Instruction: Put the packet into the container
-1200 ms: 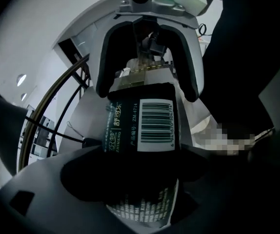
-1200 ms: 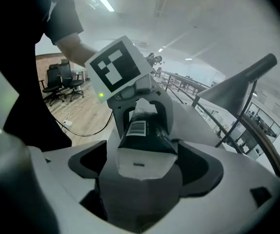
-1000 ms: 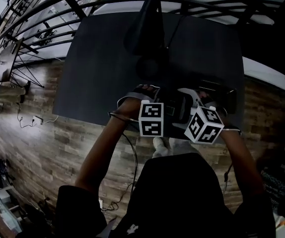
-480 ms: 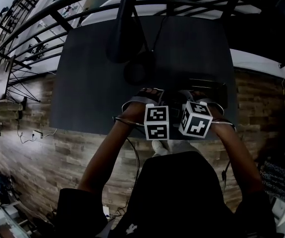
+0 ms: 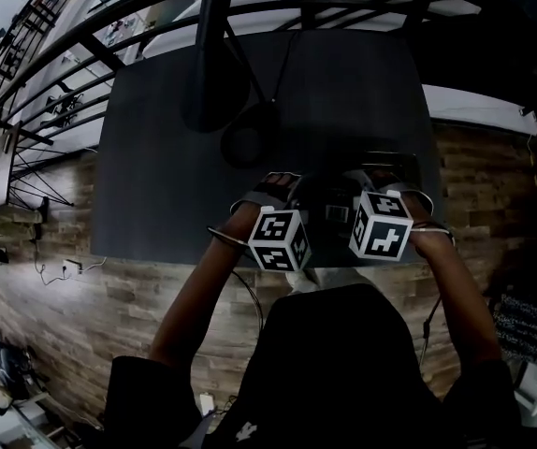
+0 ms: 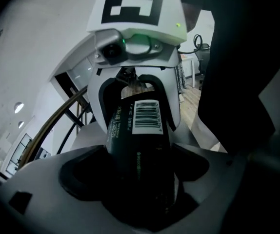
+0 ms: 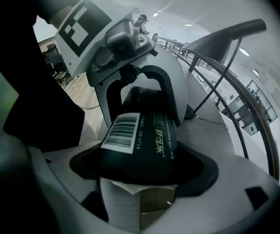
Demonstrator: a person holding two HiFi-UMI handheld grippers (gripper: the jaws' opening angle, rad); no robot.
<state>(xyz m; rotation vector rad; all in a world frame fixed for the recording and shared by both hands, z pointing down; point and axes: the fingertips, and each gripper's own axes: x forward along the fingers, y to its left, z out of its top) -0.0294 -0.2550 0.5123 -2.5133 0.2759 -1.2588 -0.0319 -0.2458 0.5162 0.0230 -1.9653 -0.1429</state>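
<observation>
Over table (image 5: 170, 157), left gripper (image 6: 139, 174) wide, clamping packet (image 6: 140, 128)

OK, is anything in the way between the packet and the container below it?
Nothing visible does. In the right gripper view the packet sits just above the container, an open box with a white flap, and no object lies between them.

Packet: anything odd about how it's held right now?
Nothing damaged or spilled. One oddity: the packet is held by both grippers at once, the left gripper clamped on one end, the right gripper facing it; its jaws have just been closing on the other end.
</observation>
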